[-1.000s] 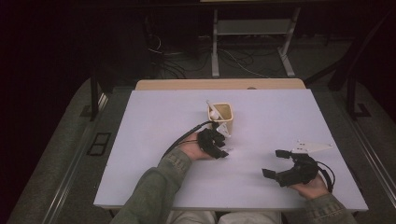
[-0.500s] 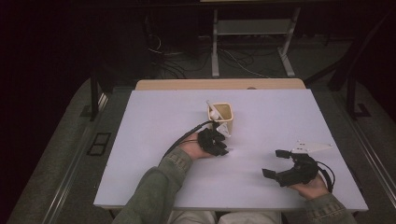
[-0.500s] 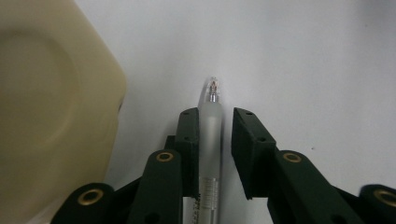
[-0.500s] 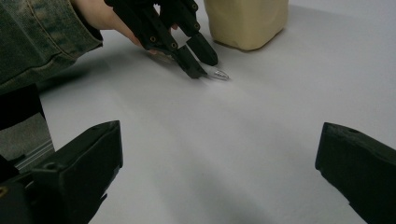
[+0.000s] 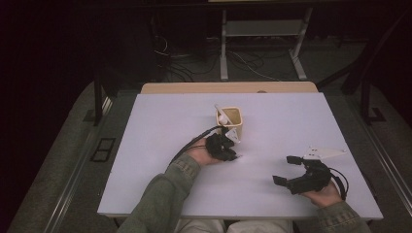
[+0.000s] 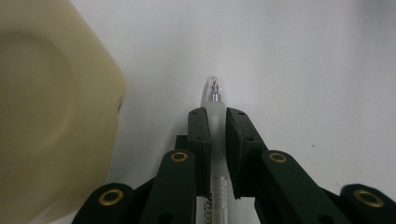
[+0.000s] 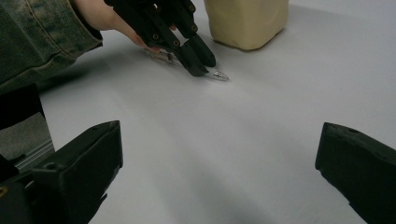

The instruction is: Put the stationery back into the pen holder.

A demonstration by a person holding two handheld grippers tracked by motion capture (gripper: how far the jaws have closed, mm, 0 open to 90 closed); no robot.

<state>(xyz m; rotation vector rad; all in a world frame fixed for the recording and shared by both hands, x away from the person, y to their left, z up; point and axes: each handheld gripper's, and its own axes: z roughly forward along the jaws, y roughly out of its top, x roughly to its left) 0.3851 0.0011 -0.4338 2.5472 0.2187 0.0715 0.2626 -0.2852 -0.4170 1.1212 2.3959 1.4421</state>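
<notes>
Left gripper clamped on clear pen

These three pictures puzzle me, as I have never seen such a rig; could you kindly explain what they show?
A person sits at a white table with hand-held tongs in each hand. One picture looks down from above; the other two come from cameras riding on each pair of tongs. The left tongs, whose jaws have just been closing, are shut on a clear pen lying on the table beside a cream cup, which holds another pen. The right tongs rest open, holding nothing. A white pen-like object lies nearby.
</notes>
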